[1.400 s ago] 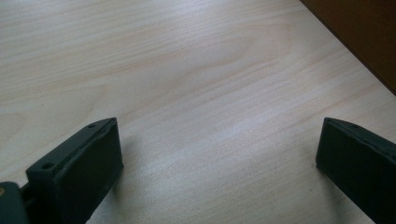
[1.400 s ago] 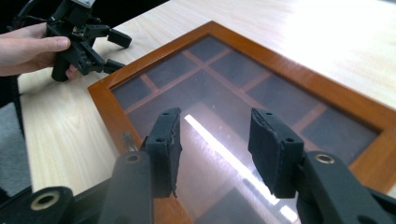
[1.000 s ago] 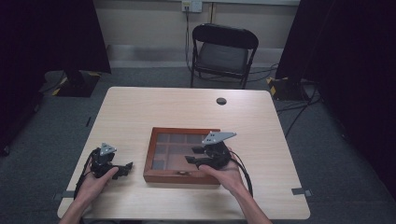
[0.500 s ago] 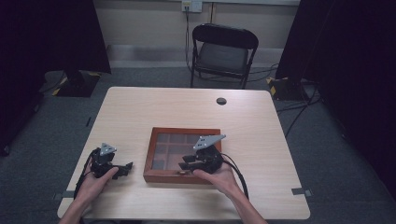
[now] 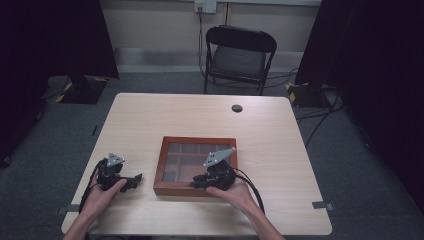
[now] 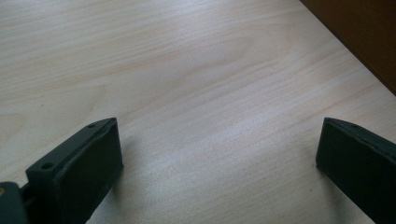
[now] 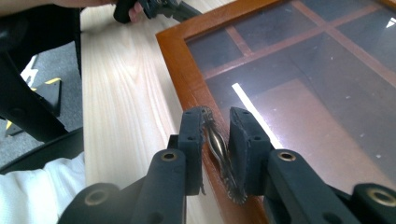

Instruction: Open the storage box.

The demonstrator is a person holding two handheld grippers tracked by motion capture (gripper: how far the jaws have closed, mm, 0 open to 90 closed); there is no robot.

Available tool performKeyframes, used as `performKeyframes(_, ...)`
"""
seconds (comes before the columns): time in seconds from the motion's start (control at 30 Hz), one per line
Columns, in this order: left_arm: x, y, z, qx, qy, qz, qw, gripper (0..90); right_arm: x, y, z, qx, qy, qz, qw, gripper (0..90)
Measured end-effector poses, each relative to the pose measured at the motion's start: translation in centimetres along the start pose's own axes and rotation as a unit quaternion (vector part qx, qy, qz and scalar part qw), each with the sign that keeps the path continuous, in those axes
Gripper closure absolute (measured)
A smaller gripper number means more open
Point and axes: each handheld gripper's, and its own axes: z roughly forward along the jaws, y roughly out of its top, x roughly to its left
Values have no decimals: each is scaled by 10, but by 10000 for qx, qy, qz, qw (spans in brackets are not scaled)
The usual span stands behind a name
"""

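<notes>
Right gripper (image 7: 217, 140) jaws just closing around metal handle (image 7: 219, 149) on box (image 5: 195, 166) front edge, gap narrow; off-centre grip risked, handle slipped when lifted

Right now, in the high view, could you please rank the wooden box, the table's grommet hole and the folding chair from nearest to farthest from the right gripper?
1. Wooden box, under the right gripper.
2. Grommet hole, toward the table's far edge.
3. Folding chair, beyond the table.

A black folding chair (image 5: 241, 56) stands beyond the table (image 5: 150, 120), cables (image 5: 320, 117) alongside.
</notes>
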Motion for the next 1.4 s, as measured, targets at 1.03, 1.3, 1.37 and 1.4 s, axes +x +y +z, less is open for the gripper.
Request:
performKeyframes(1.03,0,0,0,-1,-2,-1,10000,0,1,1,6,144,95,-182,9997,823)
performKeyframes(1.3,0,0,0,-2,-3,-3,10000,0,0,1,6,178,132,-180,9996,824)
performKeyframes(1.37,0,0,0,1,1,1,10000,0,0,2,6,177,127,-181,9996,823)
performKeyframes(1.4,0,0,0,0,1,1,10000,0,0,2,6,182,132,-169,9996,824)
